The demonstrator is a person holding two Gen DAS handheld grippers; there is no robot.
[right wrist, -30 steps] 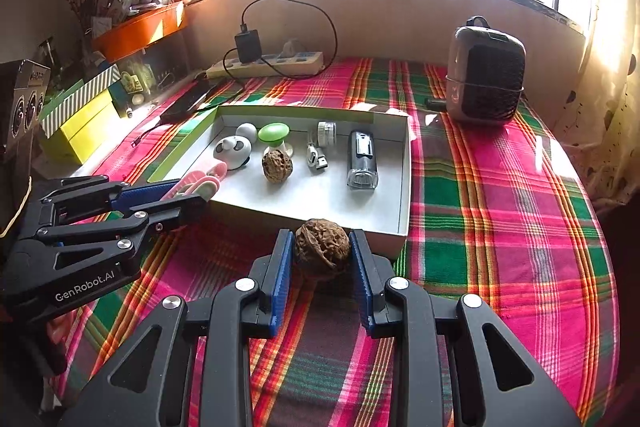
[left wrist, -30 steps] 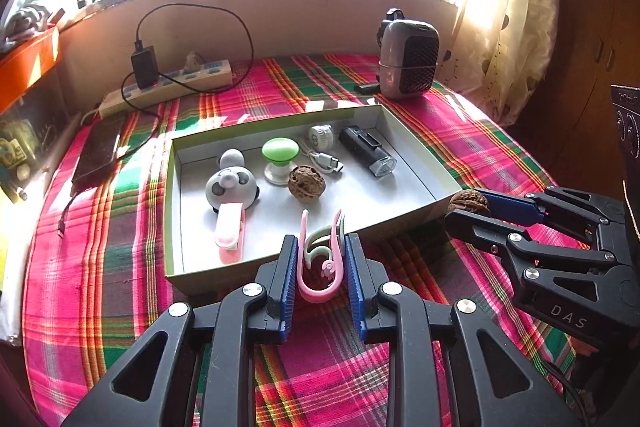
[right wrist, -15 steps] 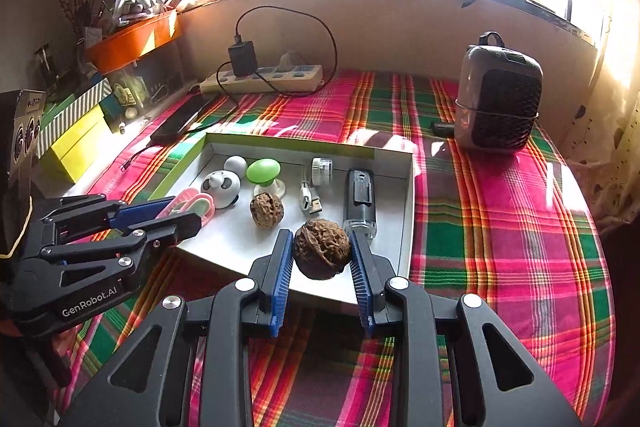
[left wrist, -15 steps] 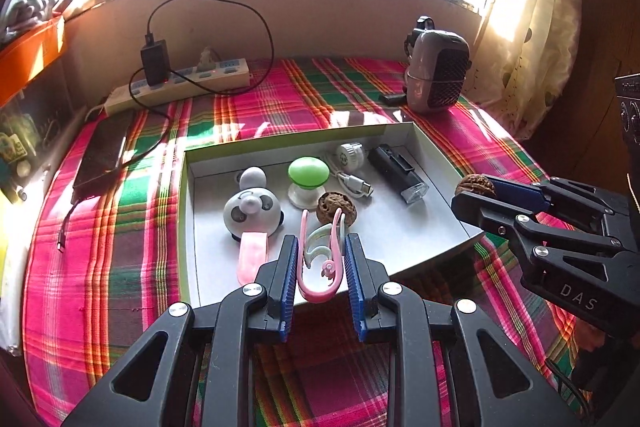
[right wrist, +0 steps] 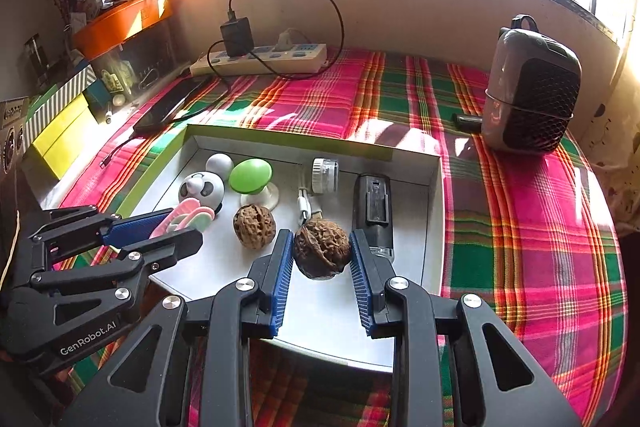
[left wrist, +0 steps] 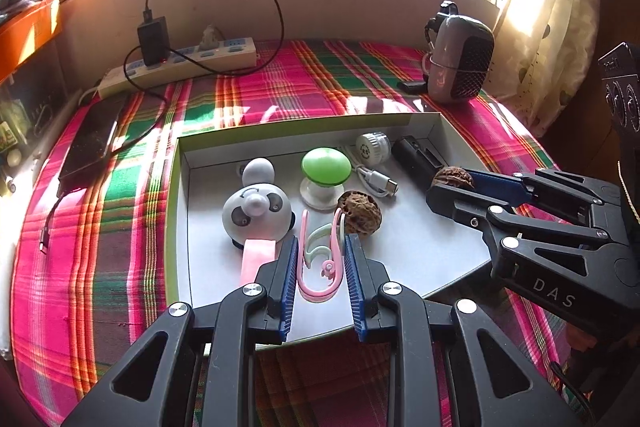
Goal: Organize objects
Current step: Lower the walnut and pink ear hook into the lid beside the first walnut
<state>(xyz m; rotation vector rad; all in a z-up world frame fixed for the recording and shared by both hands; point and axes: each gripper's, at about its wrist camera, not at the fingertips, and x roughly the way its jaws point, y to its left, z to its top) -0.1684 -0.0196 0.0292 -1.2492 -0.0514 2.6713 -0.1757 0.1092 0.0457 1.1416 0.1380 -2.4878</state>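
Note:
My left gripper (left wrist: pixel 321 251) is shut on a pink and mint clip (left wrist: pixel 320 259), held over the near part of the white tray (left wrist: pixel 404 251). In the right wrist view, my right gripper (right wrist: pixel 321 251) is shut on a brown walnut (right wrist: pixel 321 254) above the tray's (right wrist: pixel 328 315) near edge. Inside the tray lie a second walnut (left wrist: pixel 359 212), a panda toy (left wrist: pixel 256 211), a green mushroom-shaped knob (left wrist: pixel 326 167), a white USB cable (left wrist: pixel 376 181) and a black device (right wrist: pixel 373 215). Each gripper shows in the other's view: the right gripper (left wrist: pixel 452 183) at the right, the left gripper (right wrist: pixel 172 227) at the left.
The tray sits on a red and green plaid cloth (right wrist: pixel 520 219). Behind it are a power strip (left wrist: pixel 180 63) with a black charger and cable, a phone (left wrist: pixel 90 143), and a grey heater (right wrist: pixel 532 91). Boxes and an orange planter (right wrist: pixel 120 19) line the left side.
Both grippers have moved forward from in front of the tray to above its near part, carrying the clip and the walnut. Their grips are unchanged.

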